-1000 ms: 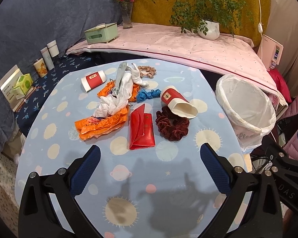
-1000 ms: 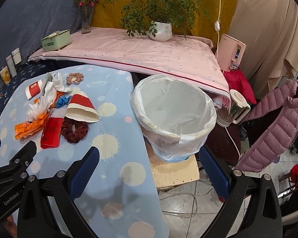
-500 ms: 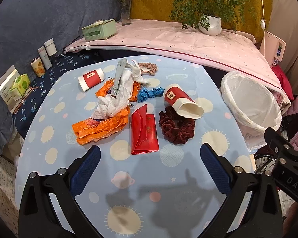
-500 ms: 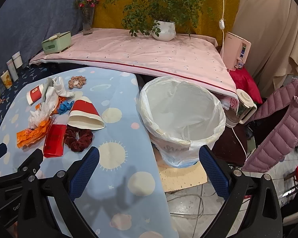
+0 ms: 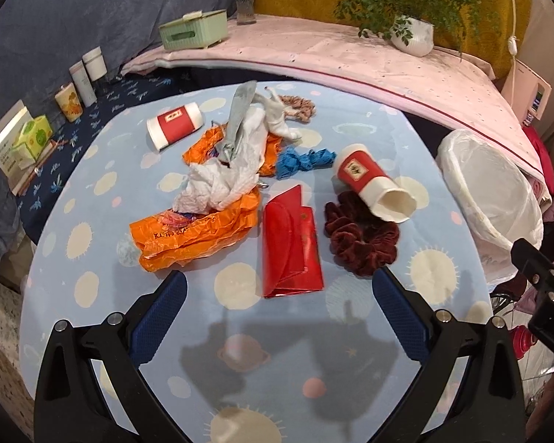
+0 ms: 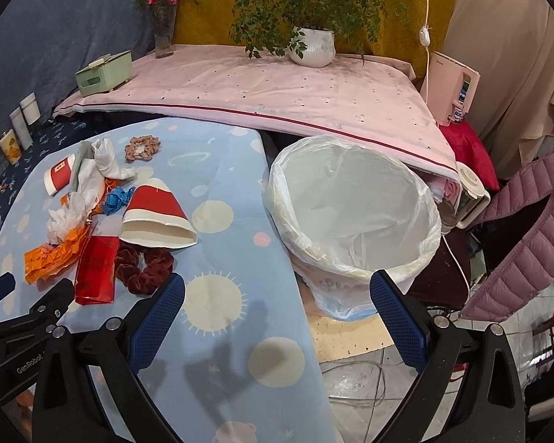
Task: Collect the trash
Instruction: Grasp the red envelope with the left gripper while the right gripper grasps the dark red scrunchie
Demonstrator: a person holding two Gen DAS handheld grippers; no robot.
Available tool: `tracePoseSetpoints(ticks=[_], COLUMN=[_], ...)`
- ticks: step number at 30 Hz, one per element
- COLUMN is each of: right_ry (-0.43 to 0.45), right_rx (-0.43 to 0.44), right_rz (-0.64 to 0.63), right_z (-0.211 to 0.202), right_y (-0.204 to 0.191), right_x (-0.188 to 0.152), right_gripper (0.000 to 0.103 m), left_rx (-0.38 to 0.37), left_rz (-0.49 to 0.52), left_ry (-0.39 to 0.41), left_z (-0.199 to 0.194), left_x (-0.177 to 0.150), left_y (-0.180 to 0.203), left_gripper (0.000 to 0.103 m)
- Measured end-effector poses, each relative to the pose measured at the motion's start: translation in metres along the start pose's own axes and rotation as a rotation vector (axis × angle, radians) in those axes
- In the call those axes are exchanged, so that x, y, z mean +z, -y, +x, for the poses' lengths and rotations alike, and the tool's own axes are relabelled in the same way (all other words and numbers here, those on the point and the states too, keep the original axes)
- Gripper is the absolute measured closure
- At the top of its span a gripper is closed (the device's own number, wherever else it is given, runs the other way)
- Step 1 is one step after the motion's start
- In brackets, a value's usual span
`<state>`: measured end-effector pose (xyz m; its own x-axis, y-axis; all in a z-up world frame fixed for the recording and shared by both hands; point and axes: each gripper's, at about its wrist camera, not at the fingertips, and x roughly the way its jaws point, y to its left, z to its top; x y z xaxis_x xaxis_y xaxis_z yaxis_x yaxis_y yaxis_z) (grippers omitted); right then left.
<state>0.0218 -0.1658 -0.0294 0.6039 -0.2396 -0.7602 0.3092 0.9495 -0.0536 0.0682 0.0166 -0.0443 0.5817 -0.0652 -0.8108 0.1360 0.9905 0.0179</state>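
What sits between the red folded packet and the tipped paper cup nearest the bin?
In the left wrist view, the dark red scrunchie lies between the red packet and the tipped cup, whose mouth rests against it.

On the blue sun-patterned surface (image 5: 92, 284) the litter sits in one cluster. A crumpled white tissue wad (image 5: 221, 181) lies on top of a crinkled orange plastic bag (image 5: 188, 236). Just right of the bag rests a folded red envelope (image 5: 290, 251), and right of that a dark red velvet scrunchie (image 5: 358, 240), with a tipped red-and-white paper cup (image 5: 373, 184) lying across its far edge. Behind the tissue, to the left, lies a second red-and-white paper cup (image 5: 173, 125). A crumpled blue wrapper (image 5: 303, 160) sits between tissue and tipped cup. Off the surface's right edge stands a white bag-lined bin (image 6: 351, 217), with a pink-covered ledge (image 6: 277, 88) behind it.
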Motion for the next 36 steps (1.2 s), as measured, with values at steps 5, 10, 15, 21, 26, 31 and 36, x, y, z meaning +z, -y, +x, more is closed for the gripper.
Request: tracePoseSetpoints(ticks=[5, 10, 15, 21, 26, 31, 36], right_ry=[-0.015, -0.043, -0.053, -0.072, -0.123, -0.151, -0.169], right_rx=[0.009, 0.015, 0.018, 0.036, 0.086, 0.159, 0.186], right_rz=[-0.016, -0.034, -0.037, -0.048, -0.063, -0.066, -0.076], right_z=[0.016, 0.031, 0.039, 0.051, 0.067, 0.080, 0.095], right_y=[-0.013, -0.025, -0.030, -0.041, -0.059, -0.079, -0.097], right_x=[0.003, 0.003, 0.005, 0.005, 0.002, 0.002, 0.003], right_gripper=[0.007, 0.007, 0.008, 0.014, 0.031, 0.045, 0.059], left_rx=[-0.003, -0.055, -0.071, -0.126, -0.147, -0.136, -0.130], left_rz=[-0.038, -0.070, -0.066, -0.080, -0.084, -0.087, -0.090], left_ry=[-0.048, -0.105, -0.137, -0.167, -0.157, -0.142, -0.141], left_z=[0.024, 0.048, 0.068, 0.077, 0.074, 0.071, 0.070], left_x=[0.001, 0.002, 0.005, 0.009, 0.010, 0.012, 0.012], left_y=[-0.018, -0.027, -0.022, -0.026, -0.034, -0.041, -0.047], left_gripper=[0.007, 0.008, 0.021, 0.064, 0.094, 0.100, 0.100])
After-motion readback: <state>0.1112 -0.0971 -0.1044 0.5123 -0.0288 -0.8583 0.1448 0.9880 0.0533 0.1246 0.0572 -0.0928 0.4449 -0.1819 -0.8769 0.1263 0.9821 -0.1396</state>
